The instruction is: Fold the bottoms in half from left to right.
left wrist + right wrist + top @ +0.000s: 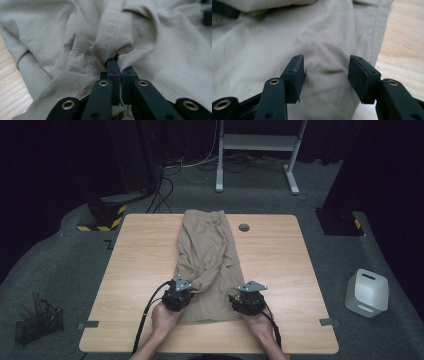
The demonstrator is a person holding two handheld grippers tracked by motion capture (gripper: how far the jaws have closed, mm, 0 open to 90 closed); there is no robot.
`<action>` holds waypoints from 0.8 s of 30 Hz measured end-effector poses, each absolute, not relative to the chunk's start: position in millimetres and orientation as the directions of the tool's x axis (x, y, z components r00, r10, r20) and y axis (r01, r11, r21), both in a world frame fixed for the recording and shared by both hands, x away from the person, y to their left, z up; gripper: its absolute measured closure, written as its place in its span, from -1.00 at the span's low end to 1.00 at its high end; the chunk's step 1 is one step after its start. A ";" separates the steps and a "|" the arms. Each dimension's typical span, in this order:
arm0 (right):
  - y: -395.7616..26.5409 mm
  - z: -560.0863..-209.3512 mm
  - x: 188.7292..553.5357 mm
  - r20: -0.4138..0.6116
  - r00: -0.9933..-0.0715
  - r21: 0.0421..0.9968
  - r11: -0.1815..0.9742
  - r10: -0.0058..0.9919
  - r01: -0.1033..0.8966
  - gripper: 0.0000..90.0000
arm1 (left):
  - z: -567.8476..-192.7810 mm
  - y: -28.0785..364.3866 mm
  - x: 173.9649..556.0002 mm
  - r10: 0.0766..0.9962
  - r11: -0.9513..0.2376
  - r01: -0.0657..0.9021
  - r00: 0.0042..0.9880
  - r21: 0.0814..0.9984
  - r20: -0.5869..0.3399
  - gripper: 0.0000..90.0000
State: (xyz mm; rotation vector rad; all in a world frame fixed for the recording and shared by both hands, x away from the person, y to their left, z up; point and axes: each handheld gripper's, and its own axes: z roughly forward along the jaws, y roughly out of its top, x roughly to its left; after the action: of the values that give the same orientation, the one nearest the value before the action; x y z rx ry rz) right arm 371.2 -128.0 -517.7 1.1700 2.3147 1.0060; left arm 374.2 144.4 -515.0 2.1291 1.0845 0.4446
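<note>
Near the front edge of the tabletop (130, 270), the left tool (119, 65) is clamped on a fold of the beige shorts (210, 255), likely to lift it, while the right tool (325, 75) hovers with jaws apart over the cloth, ready to grab.

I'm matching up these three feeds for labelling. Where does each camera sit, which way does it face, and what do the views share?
High view: above the person's side, looking forward and down on the wooden table; forearms, both hands, left gripper and right gripper show.
Left gripper view: rides the left gripper, looking along its jaws, shut on a fold of the beige shorts.
Right gripper view: rides the right gripper, jaws apart over the shorts' edge.
Shared: all three show the shorts and tabletop.
</note>
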 end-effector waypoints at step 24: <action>-111.4 -524.0 400.9 -0.017 -0.570 0.738 0.395 0.822 0.547 0.06 | -495.8 100.0 377.4 0.720 -0.480 0.510 0.694 0.713 -0.012 0.76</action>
State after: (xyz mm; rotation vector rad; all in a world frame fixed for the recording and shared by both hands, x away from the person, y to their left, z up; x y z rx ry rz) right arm 400.9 -111.4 -524.0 1.1814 2.2776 0.9920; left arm 377.4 100.0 -495.8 2.1875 0.9357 0.3772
